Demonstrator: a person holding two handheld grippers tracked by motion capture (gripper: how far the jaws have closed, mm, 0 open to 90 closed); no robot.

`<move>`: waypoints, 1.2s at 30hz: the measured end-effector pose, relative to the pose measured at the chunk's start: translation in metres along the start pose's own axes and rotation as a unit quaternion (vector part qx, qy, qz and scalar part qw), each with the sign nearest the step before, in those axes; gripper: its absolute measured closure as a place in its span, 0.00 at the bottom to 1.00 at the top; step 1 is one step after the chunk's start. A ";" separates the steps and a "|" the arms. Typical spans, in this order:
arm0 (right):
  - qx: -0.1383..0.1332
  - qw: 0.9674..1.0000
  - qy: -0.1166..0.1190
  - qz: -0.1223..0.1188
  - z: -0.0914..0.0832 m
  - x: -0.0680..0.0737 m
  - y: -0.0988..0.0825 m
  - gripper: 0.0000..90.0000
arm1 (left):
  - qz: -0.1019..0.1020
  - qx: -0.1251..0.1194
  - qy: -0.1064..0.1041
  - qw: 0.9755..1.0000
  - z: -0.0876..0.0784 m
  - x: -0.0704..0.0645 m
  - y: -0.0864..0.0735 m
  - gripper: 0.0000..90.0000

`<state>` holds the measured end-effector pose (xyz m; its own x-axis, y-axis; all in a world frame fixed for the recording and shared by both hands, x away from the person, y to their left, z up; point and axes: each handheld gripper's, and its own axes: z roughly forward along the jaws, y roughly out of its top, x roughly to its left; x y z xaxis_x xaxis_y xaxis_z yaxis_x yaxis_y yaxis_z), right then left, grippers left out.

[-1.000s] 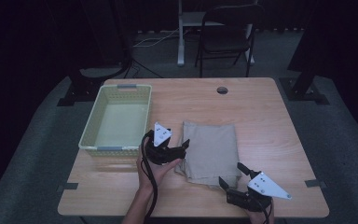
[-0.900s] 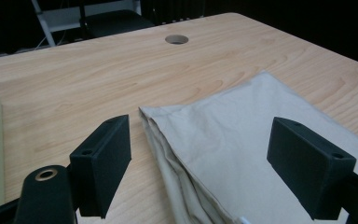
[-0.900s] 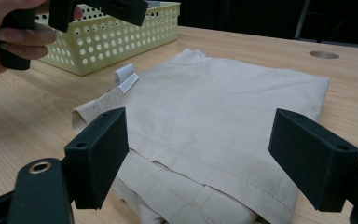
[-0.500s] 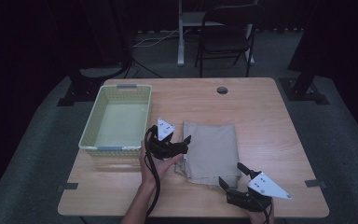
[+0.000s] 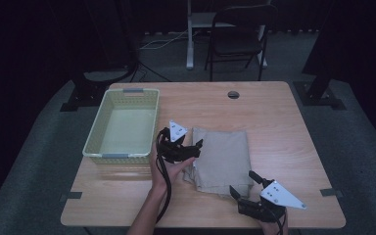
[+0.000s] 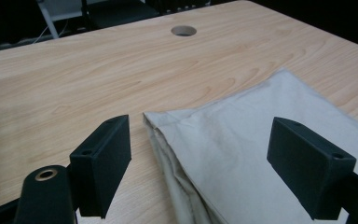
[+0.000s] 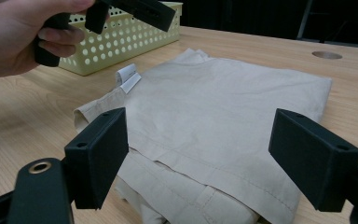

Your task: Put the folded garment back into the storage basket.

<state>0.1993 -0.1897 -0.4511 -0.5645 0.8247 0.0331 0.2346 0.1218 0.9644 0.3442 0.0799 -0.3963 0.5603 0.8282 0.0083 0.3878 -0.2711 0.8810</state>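
A folded beige garment (image 5: 224, 159) lies flat near the middle of the wooden table (image 5: 274, 117). My left gripper (image 5: 188, 145) hovers open over the garment's left edge, jaws wide apart, the folded corner (image 6: 168, 122) between them in the left gripper view. My right gripper (image 5: 246, 185) is open at the garment's near right corner, close to the table's front edge. In the right gripper view the garment (image 7: 223, 107) spreads ahead between the wide jaws, with a white label (image 7: 128, 77) at its left side. The other hand (image 7: 18, 32) holds its gripper above that side.
A pale yellow perforated basket (image 5: 123, 128) stands at the left of the table, beside the left gripper. A round cable hole (image 5: 233, 94) is at the table's far side. A folding chair (image 5: 240, 34) and stand legs sit on the floor beyond.
The left gripper has moved up and slightly right along the garment's left edge, away from the person. The right gripper has stayed in place.
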 end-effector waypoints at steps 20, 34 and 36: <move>0.000 1.000 0.001 -0.001 0.000 0.000 0.000 0.21 | -0.010 0.012 0.003 1.000 0.016 0.007 -0.001 0.25; 0.000 1.000 0.000 -0.002 0.000 0.000 0.000 0.21 | -0.004 0.020 0.009 1.000 0.024 0.011 0.000 0.25; 0.000 1.000 0.000 -0.002 0.000 0.000 0.000 0.21 | -0.004 0.019 0.009 1.000 0.025 0.011 0.001 0.25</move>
<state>0.1988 -0.1895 -0.4511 -0.5656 0.8241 0.0293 0.2323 0.1251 0.9645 0.3686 0.0768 -0.4074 0.5442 0.8389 0.0089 0.4211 -0.2824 0.8619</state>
